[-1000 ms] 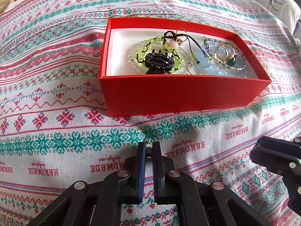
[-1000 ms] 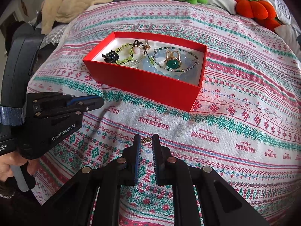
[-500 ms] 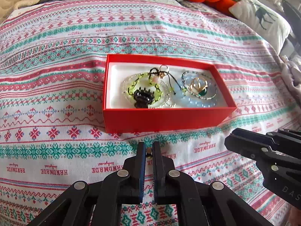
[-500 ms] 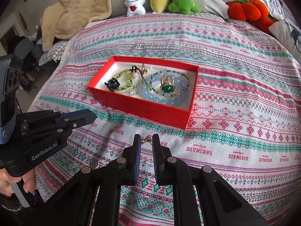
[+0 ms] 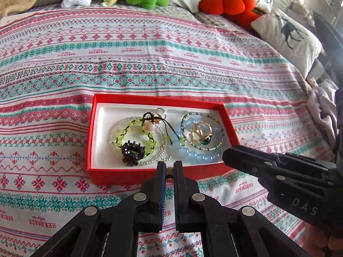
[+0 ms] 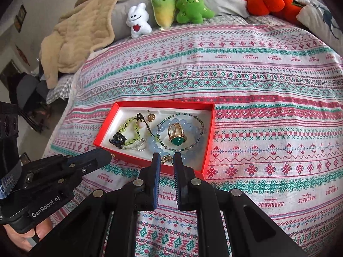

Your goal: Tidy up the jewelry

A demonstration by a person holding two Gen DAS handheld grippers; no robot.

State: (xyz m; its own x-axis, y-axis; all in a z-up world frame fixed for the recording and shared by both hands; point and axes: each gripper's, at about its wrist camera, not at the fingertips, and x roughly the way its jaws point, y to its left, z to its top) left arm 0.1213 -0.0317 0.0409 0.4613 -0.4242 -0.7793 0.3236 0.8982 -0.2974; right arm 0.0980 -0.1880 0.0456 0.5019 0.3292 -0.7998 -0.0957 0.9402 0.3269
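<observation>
A red jewelry box point(image 5: 150, 176) point(image 6: 206, 147) with a white lining lies on the patterned bedspread. It holds a green bead bracelet point(image 5: 137, 133), a black claw clip point(image 5: 131, 152), a blue bead bracelet point(image 5: 193, 153) and a gold ring with a green stone point(image 6: 176, 136). My left gripper point(image 5: 169, 170) is shut on a small gold earring point(image 5: 170, 171), above the box's near wall. My right gripper point(image 6: 167, 158) is shut on a small gold earring point(image 6: 166, 158), over the box's near right corner.
Plush toys point(image 6: 165, 10) and an orange pumpkin cushion point(image 5: 227, 2) line the far edge of the bed. A beige blanket point(image 6: 79, 36) lies at the far left. A deer pillow point(image 5: 287, 36) sits at the right.
Both grippers have risen and pulled back from the bedspread, each with its earring held; the box now looks smaller and lies under the fingertips.
</observation>
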